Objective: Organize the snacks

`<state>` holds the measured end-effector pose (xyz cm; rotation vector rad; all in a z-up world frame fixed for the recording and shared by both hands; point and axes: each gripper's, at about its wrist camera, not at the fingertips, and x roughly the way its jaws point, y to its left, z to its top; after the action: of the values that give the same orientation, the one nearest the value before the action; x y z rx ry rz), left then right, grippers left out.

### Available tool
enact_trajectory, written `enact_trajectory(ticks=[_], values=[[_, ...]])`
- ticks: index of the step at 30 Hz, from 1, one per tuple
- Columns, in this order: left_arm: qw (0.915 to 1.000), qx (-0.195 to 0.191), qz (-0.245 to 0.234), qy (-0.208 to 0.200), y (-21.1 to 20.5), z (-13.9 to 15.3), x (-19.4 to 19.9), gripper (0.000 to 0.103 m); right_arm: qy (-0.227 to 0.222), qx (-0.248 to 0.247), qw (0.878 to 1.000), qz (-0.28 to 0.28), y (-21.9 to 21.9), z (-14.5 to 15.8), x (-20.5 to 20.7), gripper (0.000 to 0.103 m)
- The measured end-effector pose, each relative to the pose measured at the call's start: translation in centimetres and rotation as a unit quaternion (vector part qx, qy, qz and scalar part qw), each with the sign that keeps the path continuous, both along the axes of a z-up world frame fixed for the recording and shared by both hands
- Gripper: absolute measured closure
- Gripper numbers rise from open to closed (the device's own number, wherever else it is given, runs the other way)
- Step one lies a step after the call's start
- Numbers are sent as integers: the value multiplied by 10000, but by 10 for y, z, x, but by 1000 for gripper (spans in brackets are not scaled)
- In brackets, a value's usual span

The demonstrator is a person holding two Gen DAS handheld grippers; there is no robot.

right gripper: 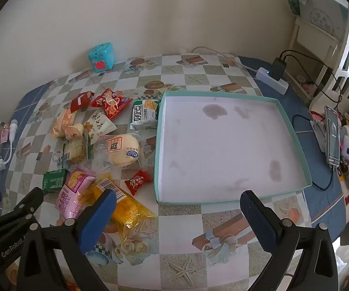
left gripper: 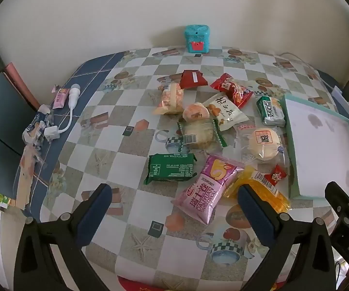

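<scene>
Several snack packets lie in a loose pile on the checked tablecloth: a pink Swiss-roll pack (left gripper: 204, 190), a yellow pack (left gripper: 261, 189), a dark green pack (left gripper: 170, 168), a round bun in clear wrap (left gripper: 264, 145) and a small red candy (left gripper: 275, 175). A shallow teal box (right gripper: 293, 131) with a white, stained floor lies to their right and holds nothing. My left gripper (left gripper: 174, 201) is open and empty, hovering before the pink pack. My right gripper (right gripper: 178, 202) is open and empty, at the box's near edge; the yellow pack (right gripper: 128, 208) lies by its left finger.
A teal tin (left gripper: 197, 39) stands at the back by the wall. A white charger and cable (left gripper: 70, 106) and crumpled wrappers (left gripper: 36, 128) lie at the table's left edge. A power strip (right gripper: 272, 80), a phone (right gripper: 333, 138) and clutter sit on the right.
</scene>
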<state>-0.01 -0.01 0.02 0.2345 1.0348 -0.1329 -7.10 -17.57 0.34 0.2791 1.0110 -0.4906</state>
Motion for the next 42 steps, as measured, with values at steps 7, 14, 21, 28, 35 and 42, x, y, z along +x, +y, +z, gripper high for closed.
enact_trajectory(ticks=[7,14,21,28,35,42], values=[[10000,45,22,7,-1,0,-1,0,15,-8,10000,-3,-1,0,0,0],[10000,40,9,24,5,1,2,0,12,8,10000,-2,-1,0,0,0],[10000,49,33,10,3,0,0,0,12,13,10000,10,-1,-1,0,0],[10000,46,27,14,3,0,0,0,12,26,10000,9,-2,-1,0,0],[10000,55,33,25,3,-1,1,0,15,37,10000,7,-2,-1,0,0],[10000,52,34,35,3,-2,1,0,17,48,10000,5,-2,-1,1,0]])
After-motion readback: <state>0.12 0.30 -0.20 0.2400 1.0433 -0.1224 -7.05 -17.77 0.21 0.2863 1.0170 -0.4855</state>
